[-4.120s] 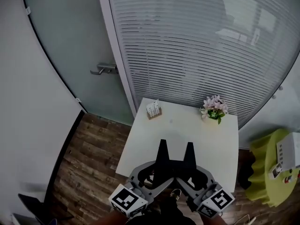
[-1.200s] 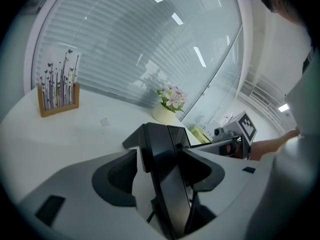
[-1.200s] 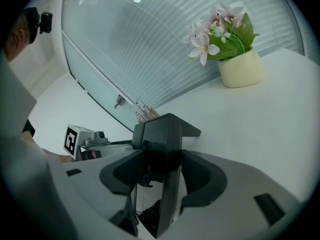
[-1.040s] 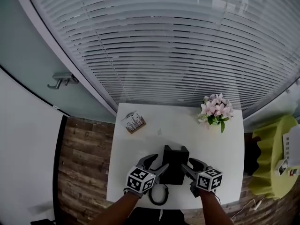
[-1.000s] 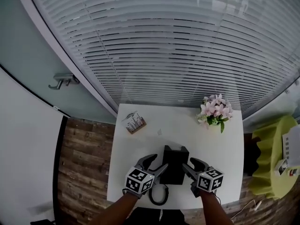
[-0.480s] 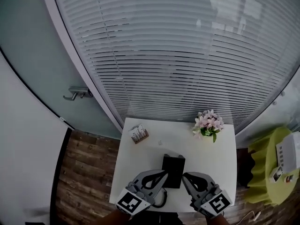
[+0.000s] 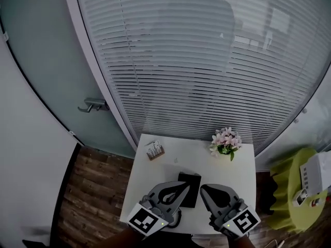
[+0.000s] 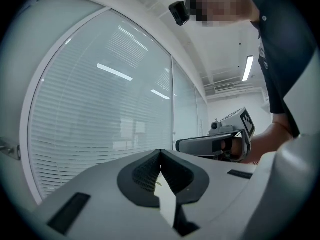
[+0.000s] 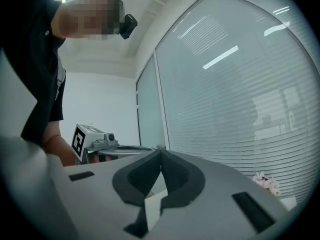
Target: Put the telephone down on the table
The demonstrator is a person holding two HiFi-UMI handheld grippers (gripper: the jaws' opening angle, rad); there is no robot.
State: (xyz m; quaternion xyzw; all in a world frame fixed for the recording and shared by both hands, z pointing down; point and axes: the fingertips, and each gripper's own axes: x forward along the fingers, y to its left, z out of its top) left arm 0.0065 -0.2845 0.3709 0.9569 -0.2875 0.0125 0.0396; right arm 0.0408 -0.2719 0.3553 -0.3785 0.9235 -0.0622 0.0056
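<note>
black telephone (image 7: 192, 192) lay on the table (image 7: 238, 174) beneath the left gripper (image 8: 160, 151) and right gripper (image 9: 161, 151), both closed empty because delivery seemed done.

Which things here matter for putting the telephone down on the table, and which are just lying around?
Job in hand: telephone, table, left gripper and right gripper, both shut and empty.
Just lying about: flowers, card holder, green stool.
</note>
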